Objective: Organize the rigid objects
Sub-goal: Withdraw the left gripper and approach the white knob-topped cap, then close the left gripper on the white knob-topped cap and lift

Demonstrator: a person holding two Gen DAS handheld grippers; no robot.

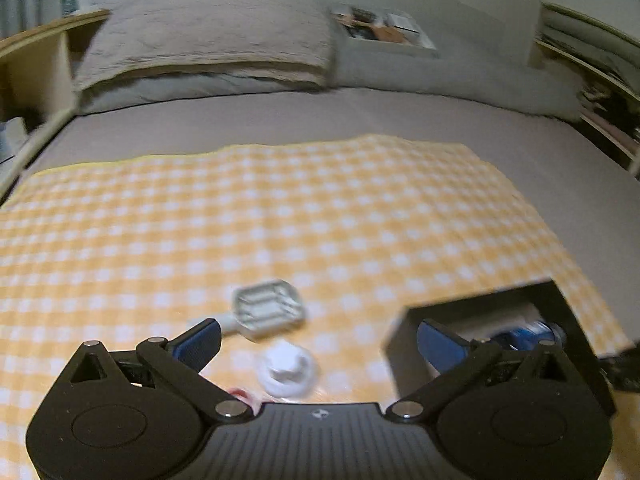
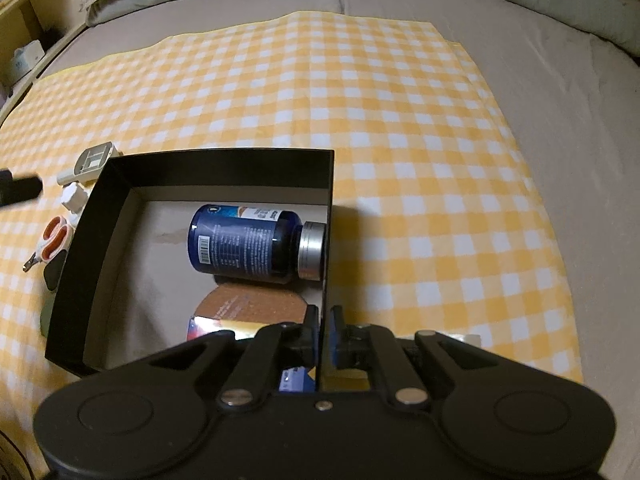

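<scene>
Right jaws clamped on black box (image 2: pixel 224 168) wall.

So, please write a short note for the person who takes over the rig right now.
Left hand-held gripper: open, empty, above the white cap and grey tool.
Right hand-held gripper: shut on the right wall of the black box.
Done: blue bottle lies in the box, with a round brown item.
Left: cap, grey tool, nail clippers, all on the checked cloth left of the box.
</scene>
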